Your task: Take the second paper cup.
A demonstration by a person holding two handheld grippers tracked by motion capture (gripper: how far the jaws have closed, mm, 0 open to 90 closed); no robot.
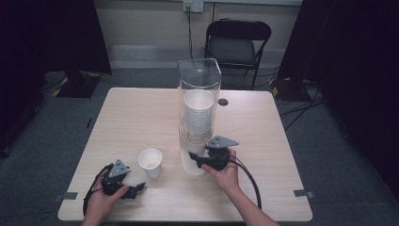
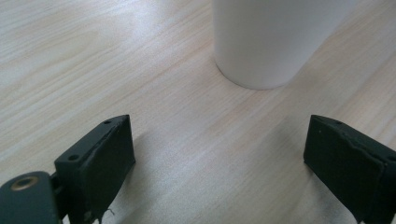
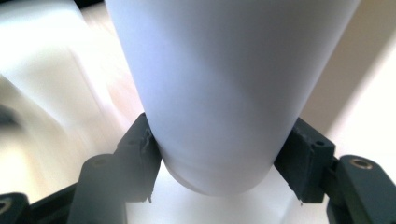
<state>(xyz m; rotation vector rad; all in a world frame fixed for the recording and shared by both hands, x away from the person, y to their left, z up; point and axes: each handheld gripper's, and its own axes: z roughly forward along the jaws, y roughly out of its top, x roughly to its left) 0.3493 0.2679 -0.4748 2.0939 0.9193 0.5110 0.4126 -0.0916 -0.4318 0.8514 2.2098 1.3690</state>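
The right gripper's [image 1: 197, 159] fingers [image 3: 140, 154] pinch the lowest paper cup [image 3: 224, 93] on both sides near its base, pads pressed into the white wall. In the high view that cup [image 1: 194, 162] hangs just below the clear cup dispenser [image 1: 199, 94] at the centre of the frame, its rim seemingly not yet free of the tube's mouth. The left gripper [image 1: 136, 189] rests low at the lower left, fingers [image 2: 105, 154] spread wide with nothing between them, bare wood showing in the gap.

As I judge it, the work is partly done: one loose cup [image 1: 151, 162] already stands upright on the counter [image 1: 263, 141], just left of the dispenser and just ahead of the left gripper; in the left gripper view its base [image 2: 271, 42] sits at the upper right. The gripped cup has yet to be drawn clear and set down, and a tall stack of cups [image 1: 198, 113] remains inside the tube.

The standing cup is close to the pull path and could be knocked. A black folding chair [image 1: 237, 44] stands beyond the counter at the top centre, with a small dark disc [image 1: 223, 101] on the counter to the dispenser's right, both well out of the way.
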